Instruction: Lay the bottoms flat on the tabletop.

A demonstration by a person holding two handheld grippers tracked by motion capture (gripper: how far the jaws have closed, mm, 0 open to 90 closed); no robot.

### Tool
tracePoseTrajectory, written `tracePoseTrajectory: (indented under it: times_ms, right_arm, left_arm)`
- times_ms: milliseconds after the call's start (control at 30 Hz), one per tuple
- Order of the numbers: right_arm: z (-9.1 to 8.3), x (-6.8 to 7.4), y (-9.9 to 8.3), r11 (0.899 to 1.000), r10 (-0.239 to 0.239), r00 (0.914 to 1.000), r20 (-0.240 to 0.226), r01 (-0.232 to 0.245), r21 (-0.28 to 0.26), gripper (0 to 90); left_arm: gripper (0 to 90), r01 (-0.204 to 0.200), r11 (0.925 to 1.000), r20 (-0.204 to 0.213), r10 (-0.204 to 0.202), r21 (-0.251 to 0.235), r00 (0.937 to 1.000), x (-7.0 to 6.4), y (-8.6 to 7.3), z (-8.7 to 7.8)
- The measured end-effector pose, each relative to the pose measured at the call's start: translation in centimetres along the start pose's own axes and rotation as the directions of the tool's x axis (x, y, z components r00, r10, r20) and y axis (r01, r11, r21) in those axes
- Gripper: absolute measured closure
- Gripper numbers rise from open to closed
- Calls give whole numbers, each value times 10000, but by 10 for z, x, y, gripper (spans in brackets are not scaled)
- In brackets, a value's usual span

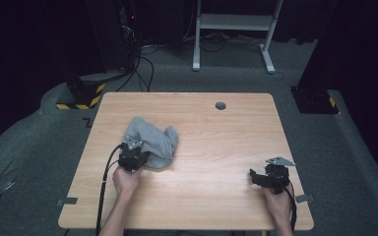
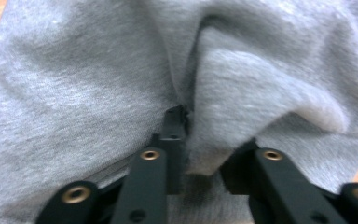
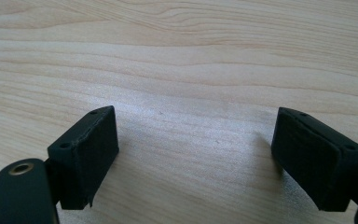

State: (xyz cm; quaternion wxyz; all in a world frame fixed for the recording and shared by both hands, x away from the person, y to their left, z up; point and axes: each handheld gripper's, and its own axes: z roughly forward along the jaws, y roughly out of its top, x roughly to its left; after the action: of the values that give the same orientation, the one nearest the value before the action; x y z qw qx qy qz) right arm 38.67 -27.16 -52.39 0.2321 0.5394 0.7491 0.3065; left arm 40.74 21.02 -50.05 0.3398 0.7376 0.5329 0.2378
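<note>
Left gripper view: bunching up in soft folds, the grey cloth (image 2: 98, 84), one ridge of fabric getting pinched between the black jaws of the left gripper (image 2: 200, 154). High view: lying crumpled on the left half of the wooden table (image 1: 216, 142), the cloth (image 1: 152, 140), with the left gripper (image 1: 132, 156) biting into its near edge. Well apart, sitting at the table's right near corner, the right gripper (image 1: 270, 176). Right gripper view: jaws spreading wide over bare wood grain, gripping nothing.
</note>
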Motion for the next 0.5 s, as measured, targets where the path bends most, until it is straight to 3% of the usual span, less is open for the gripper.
tracePoseTrajectory:
  times_ms: [200,500]
  right_arm:
    - [0,0,0,10000,4,10000,-1,-4,2,145]
    - [0,0,0,10000,0,10000,-2,0,2,145]
  left_arm:
    - [812,190,9996,427,-180,-223,9989,-3,2,-4]
    - [820,-68,9978,1222,147,-653,9924,-15,4,-9]
